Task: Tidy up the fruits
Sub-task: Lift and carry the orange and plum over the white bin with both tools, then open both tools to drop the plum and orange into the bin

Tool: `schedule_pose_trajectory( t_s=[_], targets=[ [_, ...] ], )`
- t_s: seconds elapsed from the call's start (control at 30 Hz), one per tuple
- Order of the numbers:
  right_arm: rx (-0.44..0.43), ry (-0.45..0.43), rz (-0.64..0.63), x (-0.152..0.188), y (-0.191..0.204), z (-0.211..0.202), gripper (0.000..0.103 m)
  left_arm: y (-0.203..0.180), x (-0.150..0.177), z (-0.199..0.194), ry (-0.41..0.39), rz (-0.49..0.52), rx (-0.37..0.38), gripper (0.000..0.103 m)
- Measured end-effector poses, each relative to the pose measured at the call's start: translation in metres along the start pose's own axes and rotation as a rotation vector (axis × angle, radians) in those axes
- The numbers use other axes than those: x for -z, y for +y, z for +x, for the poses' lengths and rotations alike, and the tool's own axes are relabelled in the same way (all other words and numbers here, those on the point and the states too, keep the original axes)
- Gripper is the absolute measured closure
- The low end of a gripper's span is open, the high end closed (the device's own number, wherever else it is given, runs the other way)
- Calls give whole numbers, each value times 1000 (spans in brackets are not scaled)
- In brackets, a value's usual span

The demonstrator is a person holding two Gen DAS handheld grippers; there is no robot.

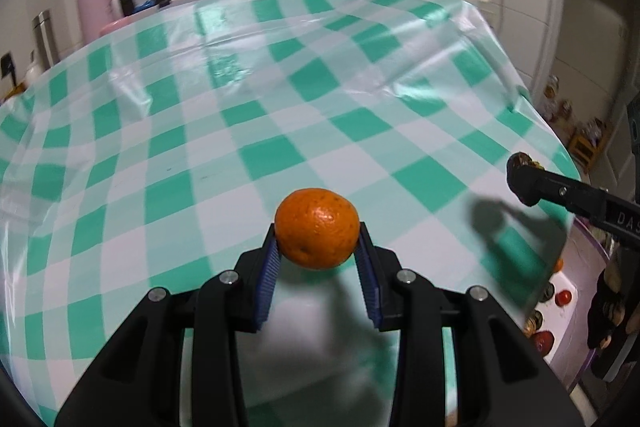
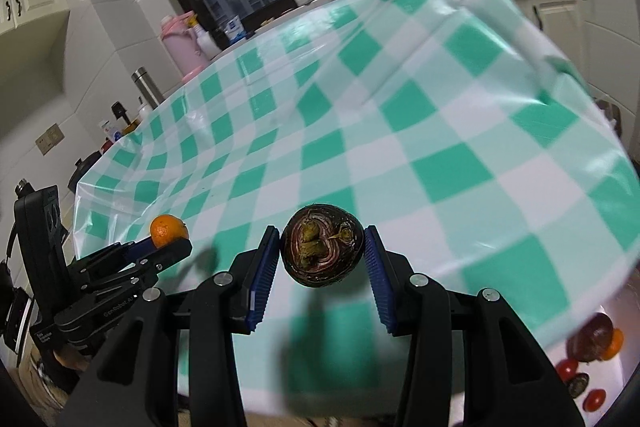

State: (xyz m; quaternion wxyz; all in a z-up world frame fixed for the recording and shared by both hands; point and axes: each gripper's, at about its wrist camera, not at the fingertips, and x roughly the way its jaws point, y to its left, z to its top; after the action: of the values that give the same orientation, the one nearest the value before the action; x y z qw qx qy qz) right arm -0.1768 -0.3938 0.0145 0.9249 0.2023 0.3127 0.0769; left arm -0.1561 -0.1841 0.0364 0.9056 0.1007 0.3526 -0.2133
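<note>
Two claws: left [image 1: 318,247] grips orange [image 1: 317,228], right [image 2: 322,253] dark mangosteen [image 2: 322,245].

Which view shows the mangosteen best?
Right wrist view: the mangosteen sits centred and sharp between the right gripper's fingers, calyx facing the camera. The left wrist view shows only a dark sliver behind a finger at the right edge.

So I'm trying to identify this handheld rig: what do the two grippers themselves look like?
Both look alike. The left gripper and right gripper have matte black plastic linkage arms with silver round screw heads at the joints. Each finger carries a blue ribbed pad. The right gripper shows pale lettering on its side in the left wrist view; the left gripper's arm bears small white print in the right wrist view.
</note>
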Motion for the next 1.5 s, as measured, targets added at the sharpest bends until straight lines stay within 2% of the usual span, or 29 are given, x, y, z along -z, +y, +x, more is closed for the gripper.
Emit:
schedule_pose_trajectory(
  t_s=[0.23,0.43,0.63,0.73,0.83,0.93,1.07,1.23,1.4,1.5],
  targets=[
    [54,-52,41,10,-36,-38,60,-43,1,-2,8,109,32,66],
    [150,-104,96,23,-77,-76,60,-89,-2,-8,-12,225,83,66],
    [238,-117,180,43,-123,-101,60,-142,1,-8,-11,349,157,66],
    [298,-98,184,52,-139,-108,60,-172,7,-11,-14,432,200,66],
    [384,-37,162,63,-155,-109,60,-206,15,-14,-12,527,271,66],
    [480,63,131,80,-173,-103,60,-237,27,-11,20,603,349,66],
    [539,182,138,105,-197,-88,60,-272,45,8,118,674,424,66],
    [576,364,149,135,-220,-63,60,-310,72,59,286,722,485,66],
    [590,531,105,163,-229,-44,60,-336,100,113,392,768,457,66],
    [598,592,92,175,-232,-34,60,-342,109,141,454,740,442,66]
  ],
)
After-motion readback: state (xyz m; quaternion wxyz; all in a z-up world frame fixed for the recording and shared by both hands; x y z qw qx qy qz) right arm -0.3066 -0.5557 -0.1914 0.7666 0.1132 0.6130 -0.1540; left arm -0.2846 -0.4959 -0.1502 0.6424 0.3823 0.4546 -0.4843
